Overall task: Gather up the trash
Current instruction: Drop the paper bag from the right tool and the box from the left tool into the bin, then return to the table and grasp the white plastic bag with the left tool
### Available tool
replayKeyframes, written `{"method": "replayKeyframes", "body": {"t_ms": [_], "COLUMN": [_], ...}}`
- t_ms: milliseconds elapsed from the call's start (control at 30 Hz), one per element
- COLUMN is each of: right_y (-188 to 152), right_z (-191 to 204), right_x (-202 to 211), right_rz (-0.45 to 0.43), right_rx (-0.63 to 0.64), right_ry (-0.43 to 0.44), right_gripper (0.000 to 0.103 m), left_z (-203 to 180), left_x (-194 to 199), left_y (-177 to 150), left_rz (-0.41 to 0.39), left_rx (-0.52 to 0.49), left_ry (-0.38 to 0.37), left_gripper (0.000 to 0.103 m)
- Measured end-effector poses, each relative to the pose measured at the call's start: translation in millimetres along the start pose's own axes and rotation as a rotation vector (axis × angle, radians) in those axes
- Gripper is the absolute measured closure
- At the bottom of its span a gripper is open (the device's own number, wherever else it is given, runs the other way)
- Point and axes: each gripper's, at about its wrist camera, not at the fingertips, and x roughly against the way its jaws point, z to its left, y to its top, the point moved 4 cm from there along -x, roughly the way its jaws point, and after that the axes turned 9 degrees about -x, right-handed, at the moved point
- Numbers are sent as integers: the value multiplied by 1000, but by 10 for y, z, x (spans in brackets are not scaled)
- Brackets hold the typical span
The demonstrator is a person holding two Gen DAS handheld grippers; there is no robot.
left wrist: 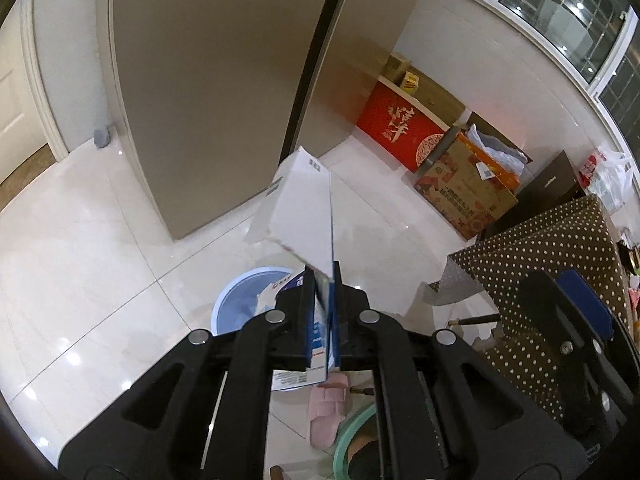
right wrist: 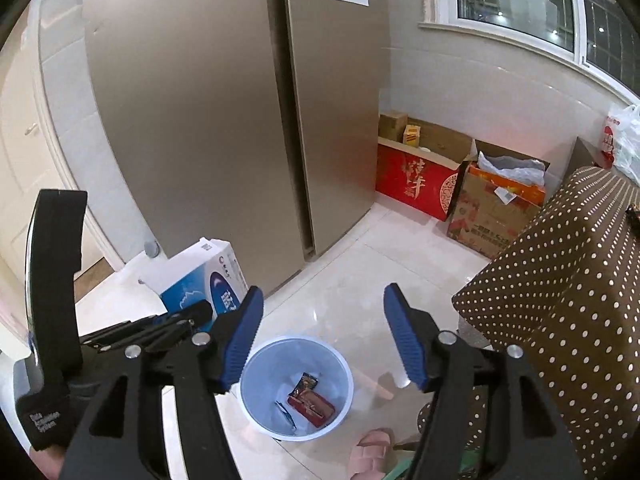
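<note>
Blue-and-white flattened carton (left wrist: 298,204), pinched by the left gripper (left wrist: 324,280), is nearing the bin (right wrist: 297,388) for release; right gripper (right wrist: 324,336) fingers are hanging spread, empty.

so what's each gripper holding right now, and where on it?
Left gripper is shut on the white-and-blue carton, pinching its flattened lower end. Right gripper is open and empty, above the blue bin.

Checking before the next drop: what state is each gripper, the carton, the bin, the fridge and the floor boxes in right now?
left gripper: shut on the flattened carton.
flattened carton: held in the air, above the floor near the bin.
right gripper: open, nothing between its pads, over the bin.
bin: upright on the floor, with a few wrappers inside.
fridge: both doors closed.
cardboard boxes: flaps open, by the wall.
</note>
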Motion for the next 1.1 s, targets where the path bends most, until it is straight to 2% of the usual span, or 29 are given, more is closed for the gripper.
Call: {"method": "replayKeyframes", "body": {"t_ms": [33, 67, 100, 133, 433, 700, 933, 1100], "right_y": [-8, -14, -30, -33, -12, 118, 242, 253], "right_z": [-5, -12, -27, -33, -109, -238, -600, -1137], "right_x": [0, -2, -3, -7, 99, 491, 1023, 1526], "right_rz": [0, 5, 9, 10, 5, -55, -136, -195], "right_rx": [-1, -2, -2, -3, -18, -36, -58, -101], "right_ry": [-1, -2, -1, -1, -10, -14, -67, -156], "right_gripper": [41, 41, 41, 41, 40, 40, 40, 40], "left_z": [10, 21, 28, 28, -100, -325, -833, -1350], "left_x": [-34, -70, -103, -93, 182, 620, 992, 1193], "left_y": [5, 7, 5, 13, 13, 62, 97, 59], "left_rz": [4, 20, 39, 20, -25, -101, -166, -201], "left_rx": [9, 15, 21, 25, -15, -65, -155, -235], "left_ry": [1, 10, 22, 22, 51, 75, 63, 17], "left_gripper": [87, 59, 40, 33, 33, 33, 33, 32]}}
